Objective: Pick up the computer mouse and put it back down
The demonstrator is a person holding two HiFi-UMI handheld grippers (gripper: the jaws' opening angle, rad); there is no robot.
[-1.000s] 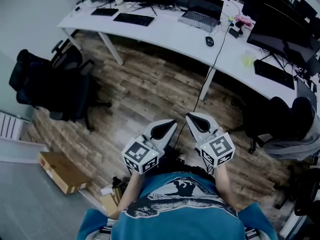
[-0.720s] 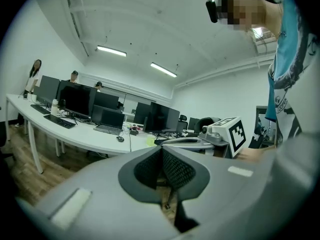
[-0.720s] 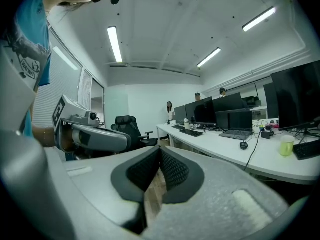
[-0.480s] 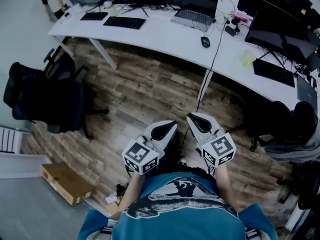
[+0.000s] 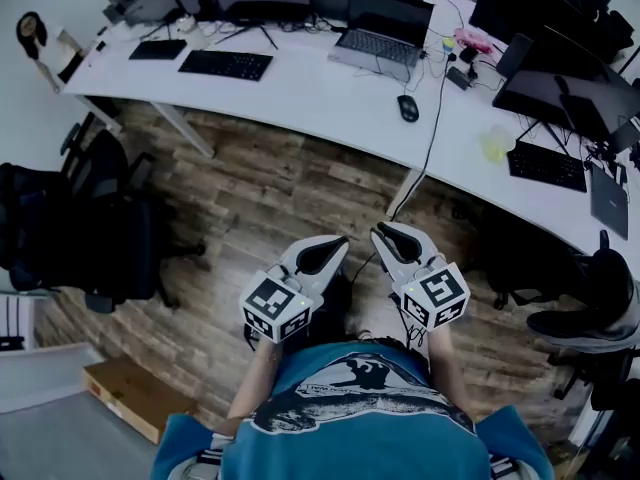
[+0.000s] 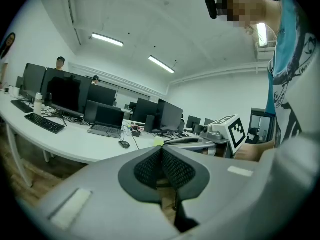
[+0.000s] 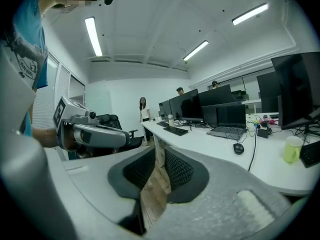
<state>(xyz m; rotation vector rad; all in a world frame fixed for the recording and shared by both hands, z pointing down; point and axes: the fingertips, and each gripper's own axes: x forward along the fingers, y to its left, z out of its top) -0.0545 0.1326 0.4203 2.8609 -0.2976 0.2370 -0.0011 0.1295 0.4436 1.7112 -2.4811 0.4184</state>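
Note:
A black computer mouse (image 5: 407, 108) lies on the long white desk (image 5: 330, 83), next to a laptop; it also shows far off as the mouse (image 6: 124, 144) and the mouse (image 7: 239, 148) in the gripper views. Both grippers hang over the wooden floor, close to my body and well short of the desk. My left gripper (image 5: 335, 244) has its jaws (image 6: 161, 155) pressed together with nothing in them. My right gripper (image 5: 384, 232) is opening: a narrow gap (image 7: 159, 160) shows between its pads, with only floor behind it.
A laptop (image 5: 375, 43), keyboards (image 5: 225, 64), monitors (image 5: 560, 98) and a hanging black cable (image 5: 428, 148) are on the desk. Black office chairs stand at left (image 5: 80, 218) and right (image 5: 560, 268). A cardboard box (image 5: 130, 396) lies on the floor. People stand far off.
The desk and mouse have come closer and lower in the head view as I moved toward them. Both grippers keep their place in front of my body.

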